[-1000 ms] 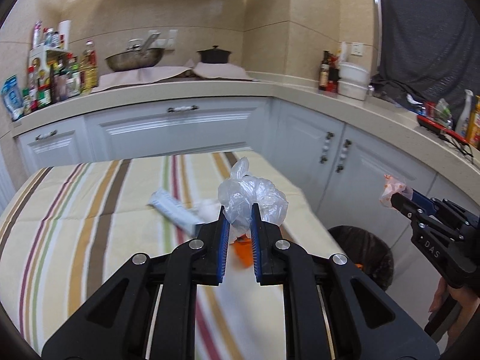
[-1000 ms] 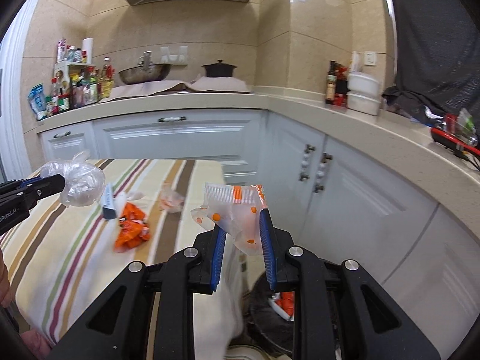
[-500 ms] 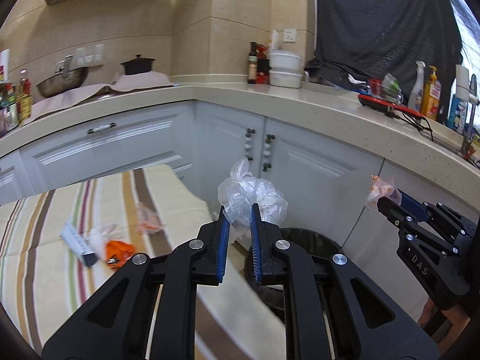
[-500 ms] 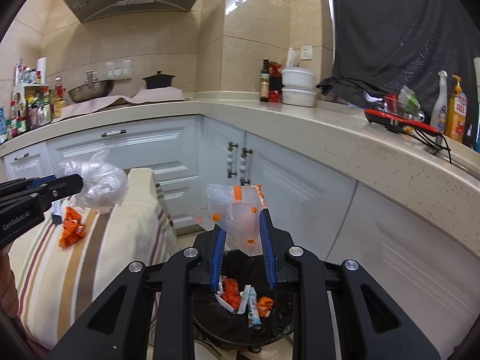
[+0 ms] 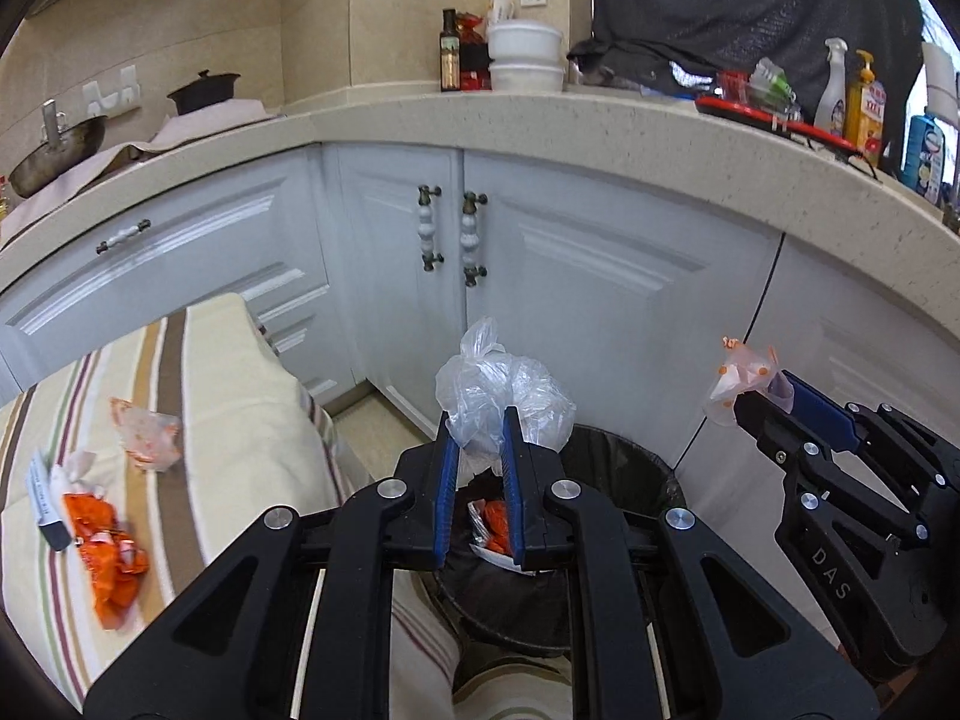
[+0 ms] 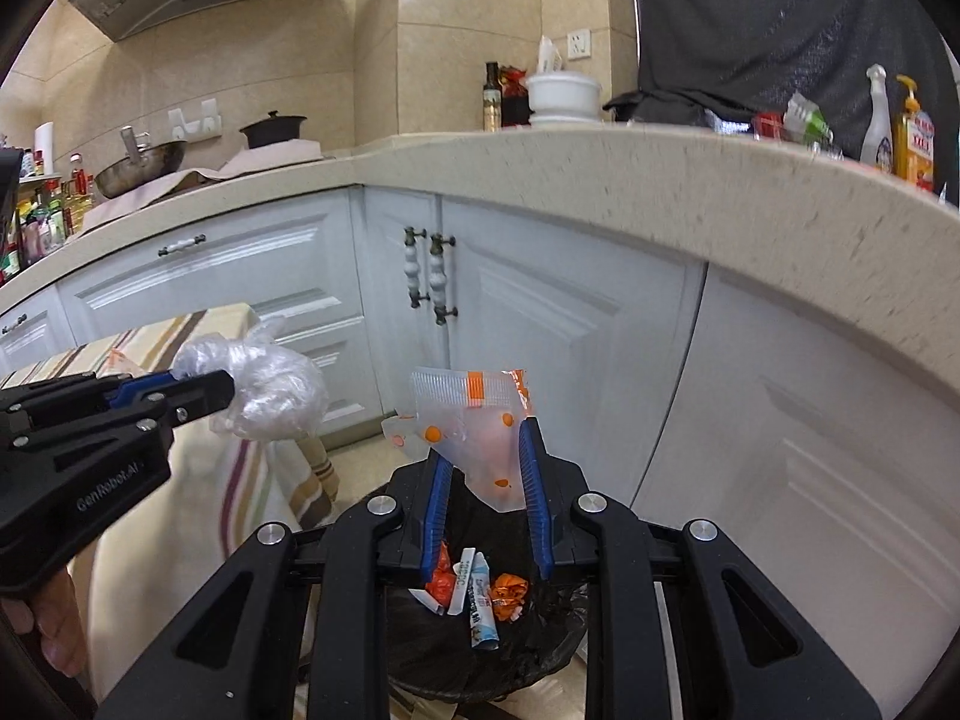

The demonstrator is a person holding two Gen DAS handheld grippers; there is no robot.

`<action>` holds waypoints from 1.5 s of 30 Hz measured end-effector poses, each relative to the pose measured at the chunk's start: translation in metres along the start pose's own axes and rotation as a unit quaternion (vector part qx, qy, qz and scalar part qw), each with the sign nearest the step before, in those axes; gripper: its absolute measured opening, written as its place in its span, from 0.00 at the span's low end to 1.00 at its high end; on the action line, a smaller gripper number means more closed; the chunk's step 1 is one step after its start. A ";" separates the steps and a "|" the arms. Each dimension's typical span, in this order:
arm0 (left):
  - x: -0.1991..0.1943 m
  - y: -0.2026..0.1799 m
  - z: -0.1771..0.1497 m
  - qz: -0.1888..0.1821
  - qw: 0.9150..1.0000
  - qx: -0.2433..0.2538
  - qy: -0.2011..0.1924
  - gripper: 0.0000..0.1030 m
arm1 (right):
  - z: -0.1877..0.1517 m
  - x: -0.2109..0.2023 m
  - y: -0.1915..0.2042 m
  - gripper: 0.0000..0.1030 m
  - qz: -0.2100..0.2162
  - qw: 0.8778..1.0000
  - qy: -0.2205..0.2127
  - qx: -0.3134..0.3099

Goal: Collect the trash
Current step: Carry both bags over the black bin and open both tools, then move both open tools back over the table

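Observation:
My left gripper [image 5: 478,420] is shut on a crumpled clear plastic bag [image 5: 501,390] and holds it above the near rim of the black-lined trash bin [image 5: 624,462]. My right gripper [image 6: 483,450] is shut on a clear wrapper with orange dots [image 6: 474,420] and holds it over the bin [image 6: 540,636], where several wrappers [image 6: 480,591] lie. The right gripper also shows in the left wrist view [image 5: 774,402], and the left gripper in the right wrist view [image 6: 222,390]. On the striped tablecloth [image 5: 228,396] lie an orange wrapper [image 5: 108,552], a pale wrapper [image 5: 147,435] and a white tube [image 5: 45,498].
White cabinet doors [image 5: 570,300] stand right behind the bin under a beige countertop [image 5: 540,114]. Bottles and bowls [image 5: 525,57] stand at the counter's back, spray and soap bottles [image 5: 852,96] at the right. The table edge is left of the bin.
Both grippers have swung right, off the table, and now hang over the trash bin with their trash still held. The right gripper has tilted down toward the bin.

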State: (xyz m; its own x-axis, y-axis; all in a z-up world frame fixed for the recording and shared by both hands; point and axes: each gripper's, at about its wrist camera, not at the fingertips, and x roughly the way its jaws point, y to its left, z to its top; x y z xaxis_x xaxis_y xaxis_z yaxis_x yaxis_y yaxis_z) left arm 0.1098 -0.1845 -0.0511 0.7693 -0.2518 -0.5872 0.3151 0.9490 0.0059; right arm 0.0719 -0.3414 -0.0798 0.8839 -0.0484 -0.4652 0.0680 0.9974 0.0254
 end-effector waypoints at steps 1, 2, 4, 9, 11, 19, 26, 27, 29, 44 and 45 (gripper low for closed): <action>0.008 -0.003 -0.001 -0.001 1.000 0.001 0.008 0.14 | -0.002 0.003 -0.002 0.23 -0.003 1.000 0.001 0.002; 0.013 -0.004 -0.001 0.000 1.000 0.001 0.013 0.15 | -0.003 0.009 -0.005 0.24 -0.006 1.000 0.003 0.006; 0.025 -0.005 -0.004 -0.001 1.000 -0.001 0.028 0.26 | -0.006 0.016 -0.010 0.34 -0.008 1.000 0.010 0.013; 0.030 0.000 -0.006 -0.003 0.999 -0.023 0.039 0.49 | -0.011 0.027 -0.016 0.41 -0.014 0.999 0.024 0.024; 0.026 0.002 -0.005 -0.001 0.999 -0.021 0.035 0.51 | -0.009 0.024 -0.015 0.42 -0.015 0.999 0.022 0.022; -0.003 0.023 -0.001 0.001 0.999 -0.036 0.014 0.59 | 0.000 0.011 -0.001 0.49 -0.007 1.000 0.008 0.018; -0.045 0.068 -0.003 0.035 0.997 -0.061 -0.014 0.64 | 0.014 0.000 0.038 0.57 0.031 0.999 -0.010 0.006; -0.050 0.077 -0.004 0.044 0.997 -0.064 -0.016 0.64 | 0.016 -0.001 0.046 0.57 0.040 0.999 -0.012 0.002; -0.063 0.095 -0.008 0.062 0.995 -0.074 -0.021 0.64 | 0.020 -0.003 0.062 0.58 0.058 0.998 -0.014 -0.005; -0.137 0.229 -0.054 0.201 0.964 -0.174 -0.025 0.65 | 0.030 -0.011 0.191 0.62 0.181 0.980 -0.009 -0.084; -0.140 0.236 -0.058 0.209 0.961 -0.179 -0.024 0.65 | 0.030 -0.011 0.198 0.62 0.187 0.978 -0.007 -0.088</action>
State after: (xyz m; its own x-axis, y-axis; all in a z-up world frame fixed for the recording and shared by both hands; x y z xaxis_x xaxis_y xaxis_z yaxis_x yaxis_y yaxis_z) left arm 0.0445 0.0854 -0.0143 0.8140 0.1651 -0.5569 -0.2320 0.9714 -0.0511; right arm 0.0898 -0.1453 -0.0433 0.8377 0.3225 -0.4408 -0.3417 0.9390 0.0377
